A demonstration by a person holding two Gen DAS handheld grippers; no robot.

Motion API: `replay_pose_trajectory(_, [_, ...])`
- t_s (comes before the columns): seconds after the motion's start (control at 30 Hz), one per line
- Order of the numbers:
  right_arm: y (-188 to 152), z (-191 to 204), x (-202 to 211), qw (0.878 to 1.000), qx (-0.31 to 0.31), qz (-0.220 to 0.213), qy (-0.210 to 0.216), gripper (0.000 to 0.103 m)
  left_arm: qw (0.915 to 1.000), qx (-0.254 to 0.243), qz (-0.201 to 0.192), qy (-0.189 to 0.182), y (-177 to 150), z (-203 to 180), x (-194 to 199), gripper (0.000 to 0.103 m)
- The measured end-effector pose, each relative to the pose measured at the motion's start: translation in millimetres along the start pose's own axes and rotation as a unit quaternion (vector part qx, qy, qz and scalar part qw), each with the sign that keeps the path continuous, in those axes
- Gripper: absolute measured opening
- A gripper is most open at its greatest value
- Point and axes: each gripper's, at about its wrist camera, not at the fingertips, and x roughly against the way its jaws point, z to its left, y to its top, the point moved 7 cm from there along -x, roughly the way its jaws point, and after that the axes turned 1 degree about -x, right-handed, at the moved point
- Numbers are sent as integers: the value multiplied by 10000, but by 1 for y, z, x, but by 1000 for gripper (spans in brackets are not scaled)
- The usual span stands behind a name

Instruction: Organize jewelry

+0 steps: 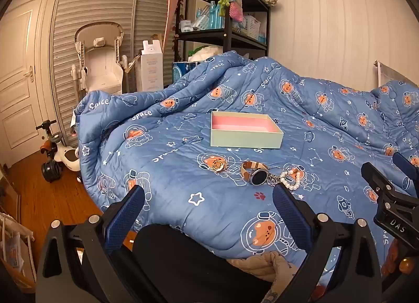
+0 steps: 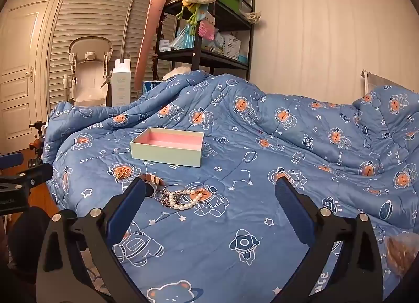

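Nothing had yet been picked up, so the step in hand looked like a first reach for one piece. It would have gone best by taking the outermost piece alone, closing low across its band so the quilt was not pinched, then lifting straight before carrying it over the box wall.

The left gripper (image 1: 208, 195) hung with its blue-padded fingers spread wide and empty, above the near edge of the blue quilted bedspread printed with astronaut bears (image 1: 225, 214). The right gripper (image 2: 209, 193) was likewise spread apart, holding nothing.

The shallow pale-green cardboard box with a pink lining (image 1: 246, 140) sat open and empty on the bedspread, beyond the jewellery. Nearer lay a small cluster of gold rings (image 1: 218, 166), apart to the left; a round dark-faced watch on a rose-gold mesh band (image 1: 255, 173); a silvery chain piece (image 1: 273, 179), possibly tangled with its neighbours; and a white pearl bracelet (image 1: 290, 178) touching it.
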Motion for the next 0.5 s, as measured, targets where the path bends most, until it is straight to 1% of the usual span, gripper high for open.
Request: replay_pose_trajectory(0.5, [2, 2, 2, 10000, -34, -56, -29, 98, 10000, -3, 5, 3, 0, 0, -1, 96])
